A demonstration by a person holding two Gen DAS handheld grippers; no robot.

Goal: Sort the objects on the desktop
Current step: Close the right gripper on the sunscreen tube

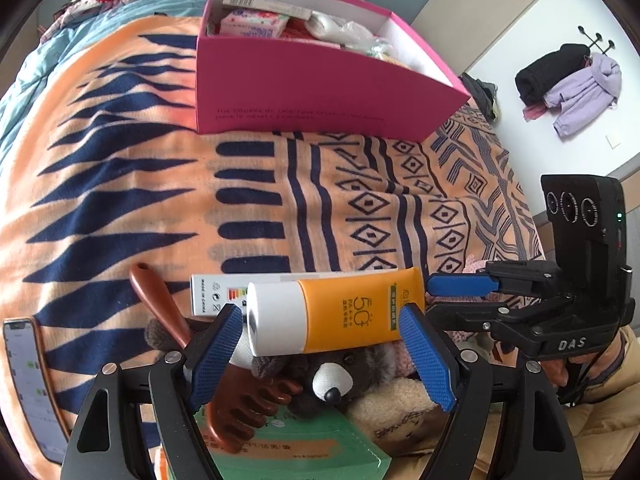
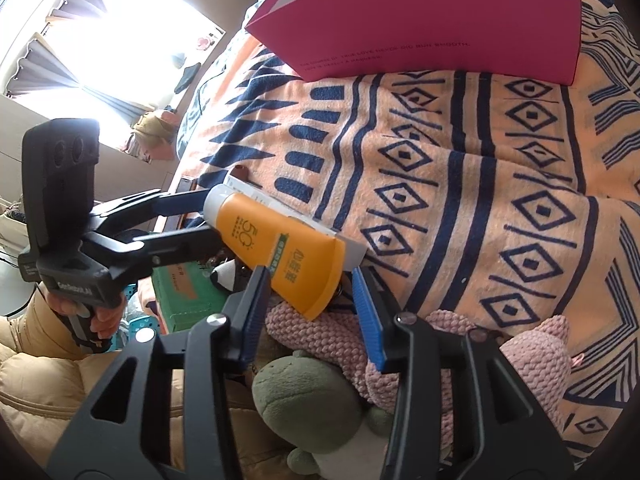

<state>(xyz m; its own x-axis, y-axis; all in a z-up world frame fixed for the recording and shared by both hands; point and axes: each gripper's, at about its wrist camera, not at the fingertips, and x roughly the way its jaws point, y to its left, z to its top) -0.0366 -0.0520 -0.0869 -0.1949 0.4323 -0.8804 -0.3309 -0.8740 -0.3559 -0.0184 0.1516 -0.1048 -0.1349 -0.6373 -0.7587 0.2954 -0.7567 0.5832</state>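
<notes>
The orange sunscreen tube (image 1: 340, 312) lies on its side atop the pile at the near edge of the bed, its long axis running across the left wrist view: white cap toward the left, flat crimped end toward the right. The left gripper (image 1: 322, 354) has its blue fingers (image 1: 216, 356) spread wide, one at the cap end and one at the crimped end, neither pressing the tube. The right gripper (image 2: 316, 312) also stands apart, its fingers (image 2: 370, 316) straddling the crimped end without clamping it. Under the tube are a white carton (image 1: 212, 294), a brown comb (image 1: 236, 408), a koala plush (image 1: 332, 380) and a green box (image 1: 296, 444). Farther up the patterned blanket (image 1: 140, 200) sits the open pink box (image 1: 304, 88).
</notes>
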